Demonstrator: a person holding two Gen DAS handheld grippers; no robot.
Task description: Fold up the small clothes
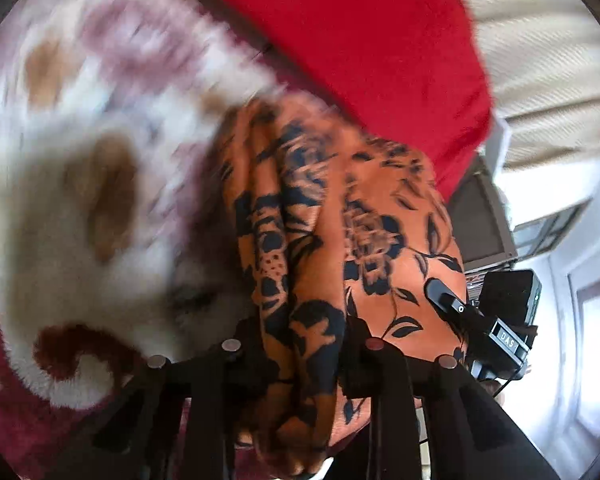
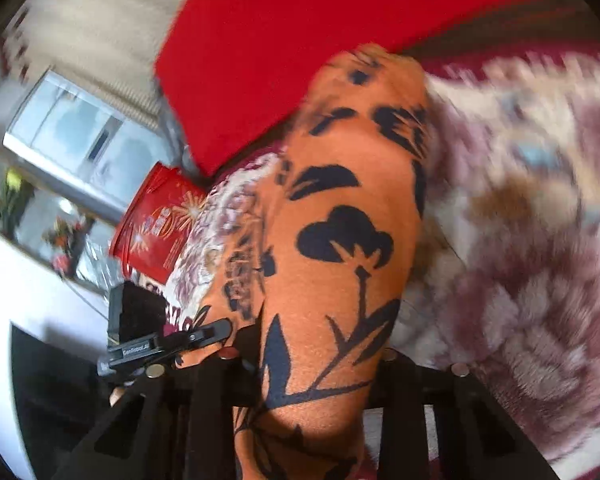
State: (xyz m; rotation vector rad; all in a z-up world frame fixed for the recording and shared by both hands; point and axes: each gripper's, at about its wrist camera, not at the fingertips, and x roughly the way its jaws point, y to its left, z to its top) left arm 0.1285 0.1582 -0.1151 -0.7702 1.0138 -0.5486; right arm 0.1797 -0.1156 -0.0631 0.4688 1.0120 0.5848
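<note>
In the left wrist view, a plush blanket [image 1: 80, 160], white with brown and mauve patches and much blurred, was seen filling the left of the scene. Right of it, an orange garment printed with black flowers [image 1: 340, 220] was bunched in folds and drawn down into the left claw [image 1: 300, 360]. The cloth was pinched between the black fingers [image 1: 204, 400], which were closed tightly upon it. A bright red cushion [image 1: 360, 40] was seen at the far side, behind the garment. At the near right, the right claw [image 1: 448, 300] was seen side-on against the garment's edge, with its black camera block behind it. Pale ribbed curtains [image 1: 540, 60] were seen at the far right.

In the right wrist view, a window [image 2: 72, 132] and a red tin with a firework design [image 2: 156, 220] were seen at the left. The left claw [image 2: 204, 334] was seen at the near left, touching the garment's edge. In the middle, the same orange garment [image 2: 348, 220] was gathered into a thick roll and gripped by the right claw [image 2: 312, 368], whose fingers [image 2: 208, 412] were closed on the cloth. The red cushion [image 2: 300, 40] lay beyond, and the blurred blanket [image 2: 520, 220] was spread at the right.
</note>
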